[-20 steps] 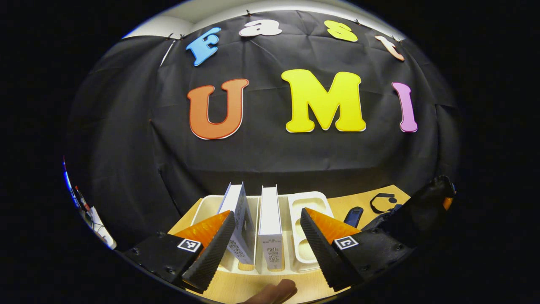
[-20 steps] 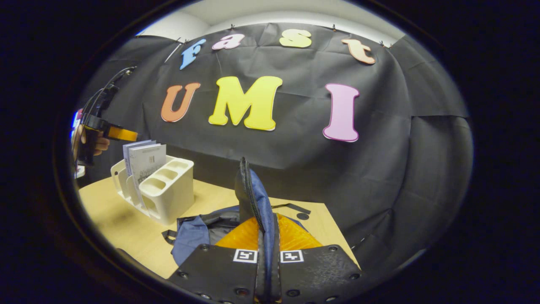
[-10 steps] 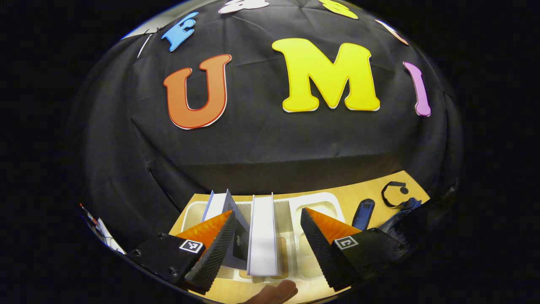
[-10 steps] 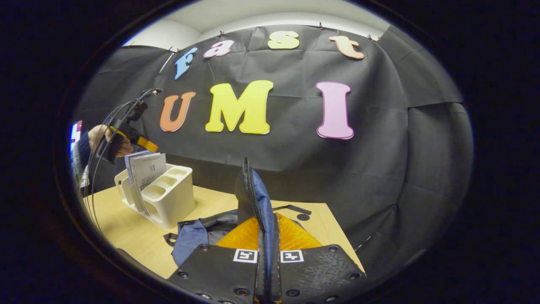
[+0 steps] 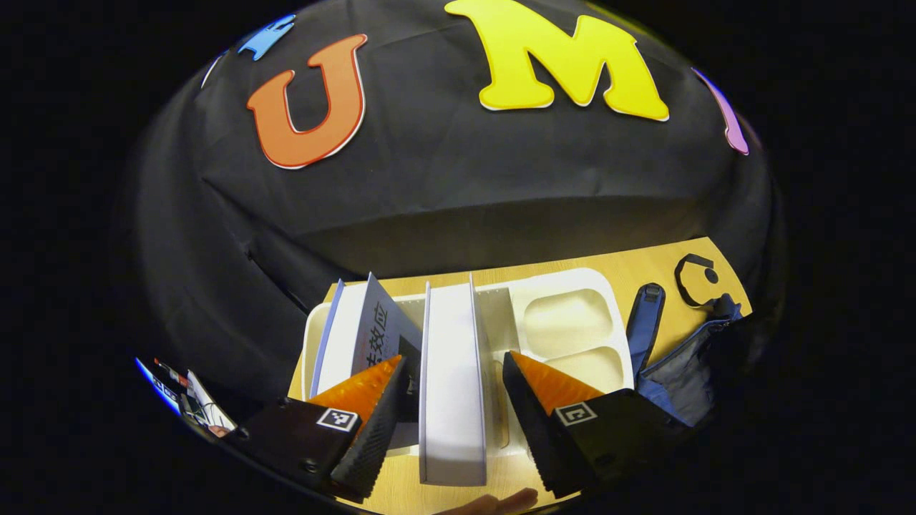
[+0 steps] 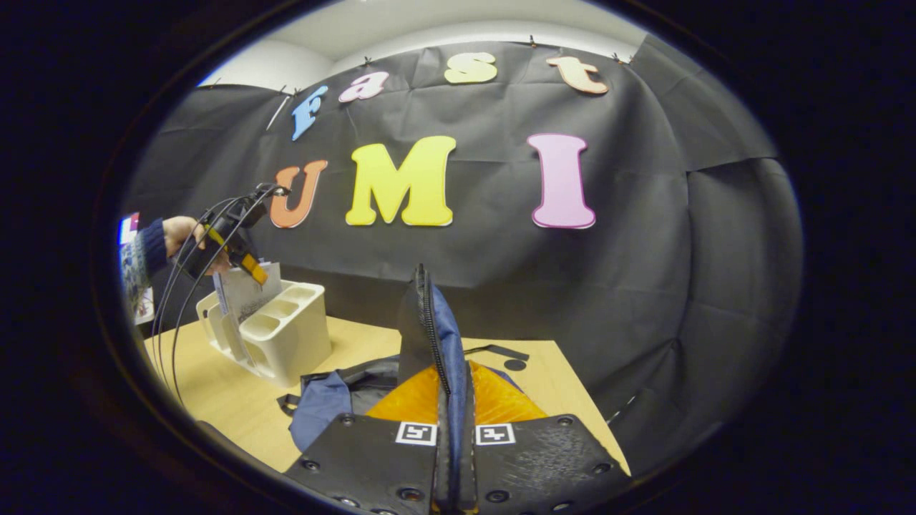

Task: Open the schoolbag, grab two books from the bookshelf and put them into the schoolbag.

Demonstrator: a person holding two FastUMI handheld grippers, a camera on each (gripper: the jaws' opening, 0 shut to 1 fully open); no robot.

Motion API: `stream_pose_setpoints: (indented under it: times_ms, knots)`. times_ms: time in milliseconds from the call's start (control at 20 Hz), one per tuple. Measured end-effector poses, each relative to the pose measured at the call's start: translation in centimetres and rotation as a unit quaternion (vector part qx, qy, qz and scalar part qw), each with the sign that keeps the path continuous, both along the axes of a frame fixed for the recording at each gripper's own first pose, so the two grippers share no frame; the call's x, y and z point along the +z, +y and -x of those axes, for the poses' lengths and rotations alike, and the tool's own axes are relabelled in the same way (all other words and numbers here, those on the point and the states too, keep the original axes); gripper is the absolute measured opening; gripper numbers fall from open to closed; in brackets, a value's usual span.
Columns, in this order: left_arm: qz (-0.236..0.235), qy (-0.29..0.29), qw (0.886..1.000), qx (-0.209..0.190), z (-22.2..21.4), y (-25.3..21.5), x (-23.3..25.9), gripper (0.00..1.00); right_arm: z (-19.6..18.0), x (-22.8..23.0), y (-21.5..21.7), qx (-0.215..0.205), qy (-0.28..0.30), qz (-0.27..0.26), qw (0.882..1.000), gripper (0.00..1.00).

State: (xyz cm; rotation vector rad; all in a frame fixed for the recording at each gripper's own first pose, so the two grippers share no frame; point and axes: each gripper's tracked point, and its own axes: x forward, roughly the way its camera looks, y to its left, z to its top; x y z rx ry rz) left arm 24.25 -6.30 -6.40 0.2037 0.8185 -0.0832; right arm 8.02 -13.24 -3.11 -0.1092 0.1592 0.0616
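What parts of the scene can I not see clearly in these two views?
- Inside of the schoolbag: right gripper view, hidden by its raised flap and the right gripper.
- Front of the white book: left gripper view, it stands edge-on between the left gripper fingers.
- Book covers in the bookshelf: right gripper view, too small.

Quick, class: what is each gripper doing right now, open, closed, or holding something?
Left gripper: open, fingers either side of the white book in the bookshelf.
Right gripper: closed on the schoolbag flap, holding it up.
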Motion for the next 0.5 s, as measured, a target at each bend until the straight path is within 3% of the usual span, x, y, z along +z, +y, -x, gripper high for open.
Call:
stream_pose_setpoints:
  times_ms: [200,350,400,500]
  knots:
    - [-0.018,0.049,0.999,-0.008,0.7,-0.5,-1.5,0.69,0.4,-0.3,-0.3,-0.001,0.001,-0.007,1.0,0.05]
    - [-0.007,0.061,0.998,-0.024,0.9,-1.4,-1.9,0.62,0.7,-0.5,-0.6,-0.004,0.003,-0.009,1.0,0.05]
    - [-0.001,0.065,0.998,-0.028,1.1,-1.8,-1.9,0.54,0.8,-0.4,-0.6,-0.004,0.003,-0.008,1.0,0.05]
    - [0.014,0.074,0.997,-0.025,2.0,-2.1,-1.8,0.54,0.9,-0.4,-0.5,-0.002,0.004,-0.006,1.0,0.05]
